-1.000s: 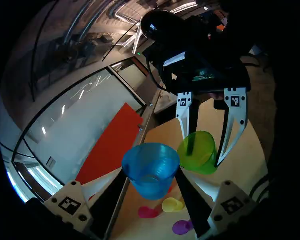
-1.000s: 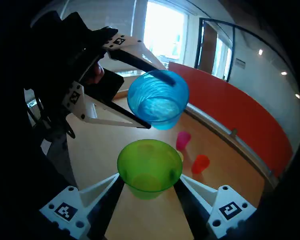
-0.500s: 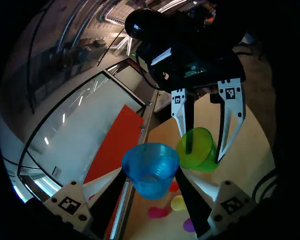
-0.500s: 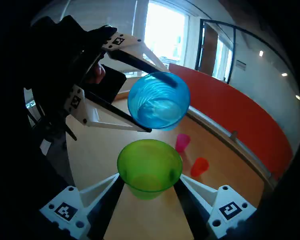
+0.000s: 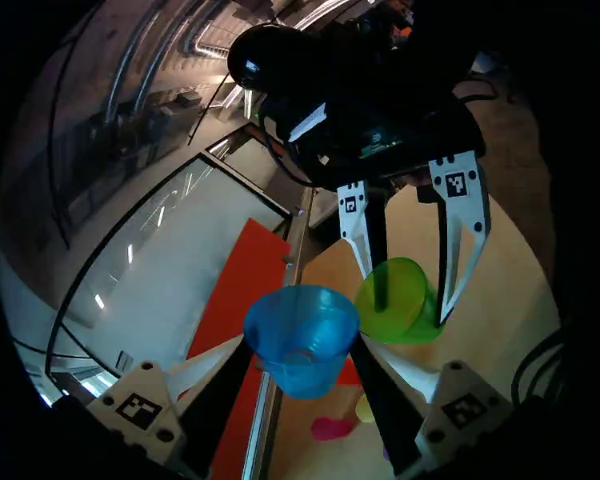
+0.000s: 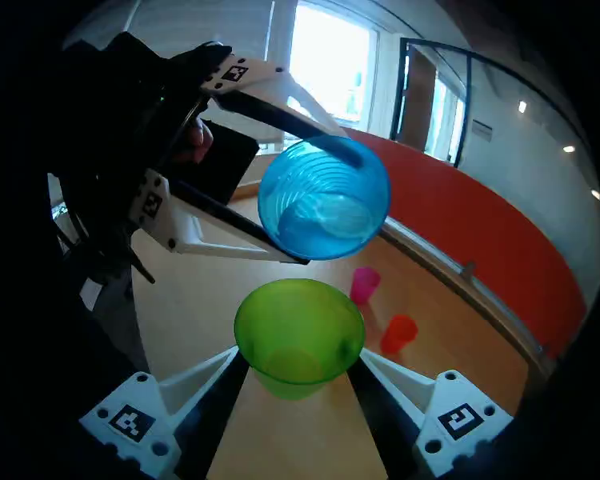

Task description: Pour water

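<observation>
Tipped further over than a moment ago: blue cup [image 6: 324,210], clamped in left gripper [image 5: 300,346], mouth angled just above green cup [image 6: 300,336]. Green cup gripped upright in right gripper [image 6: 300,354], over wooden table [image 6: 184,308] near small pink cup [image 6: 365,283] and orange cup [image 6: 399,333].

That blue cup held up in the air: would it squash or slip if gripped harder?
It probably flexes a little: the blue cup looks like thin, see-through plastic. It seems light, with only a little water inside. Its smooth, tapered sides might slip between the jaws if the grip loosens.
</observation>
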Demonstrator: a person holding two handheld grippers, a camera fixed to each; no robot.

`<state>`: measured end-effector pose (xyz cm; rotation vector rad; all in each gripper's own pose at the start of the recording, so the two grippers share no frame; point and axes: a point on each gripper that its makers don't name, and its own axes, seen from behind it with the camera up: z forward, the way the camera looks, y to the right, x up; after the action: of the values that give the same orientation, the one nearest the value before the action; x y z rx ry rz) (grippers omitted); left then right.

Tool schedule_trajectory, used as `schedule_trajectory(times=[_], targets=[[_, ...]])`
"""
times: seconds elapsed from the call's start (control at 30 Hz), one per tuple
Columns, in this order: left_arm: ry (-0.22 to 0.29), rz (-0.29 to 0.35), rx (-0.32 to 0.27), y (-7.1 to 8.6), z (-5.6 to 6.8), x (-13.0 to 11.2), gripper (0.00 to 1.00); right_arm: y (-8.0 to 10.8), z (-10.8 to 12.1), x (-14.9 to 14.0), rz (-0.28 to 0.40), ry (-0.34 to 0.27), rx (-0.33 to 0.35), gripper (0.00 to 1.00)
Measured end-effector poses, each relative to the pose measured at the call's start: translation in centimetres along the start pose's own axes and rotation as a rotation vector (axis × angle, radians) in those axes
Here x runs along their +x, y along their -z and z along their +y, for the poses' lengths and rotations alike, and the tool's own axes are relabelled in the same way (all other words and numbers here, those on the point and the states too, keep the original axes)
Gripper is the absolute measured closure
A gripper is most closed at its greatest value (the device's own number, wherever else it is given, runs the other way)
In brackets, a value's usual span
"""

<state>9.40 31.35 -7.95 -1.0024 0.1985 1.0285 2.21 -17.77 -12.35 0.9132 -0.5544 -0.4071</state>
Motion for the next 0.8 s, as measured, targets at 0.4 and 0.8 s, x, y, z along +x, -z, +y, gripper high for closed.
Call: schedule_trajectory(times=[0.4, 0.8], targets=[[-0.048, 0.0, 0.005, -0.4, -0.1, 0.3, 0.15, 0.2, -0.1, 0.1, 0.005, 0.0, 0.006, 0.15], [-0.103, 0.004, 0.022, -1.1, -0.5, 0.6, 0.15, 0.3, 0.0, 0.2, 0.009, 0.003, 0.007, 0.15]])
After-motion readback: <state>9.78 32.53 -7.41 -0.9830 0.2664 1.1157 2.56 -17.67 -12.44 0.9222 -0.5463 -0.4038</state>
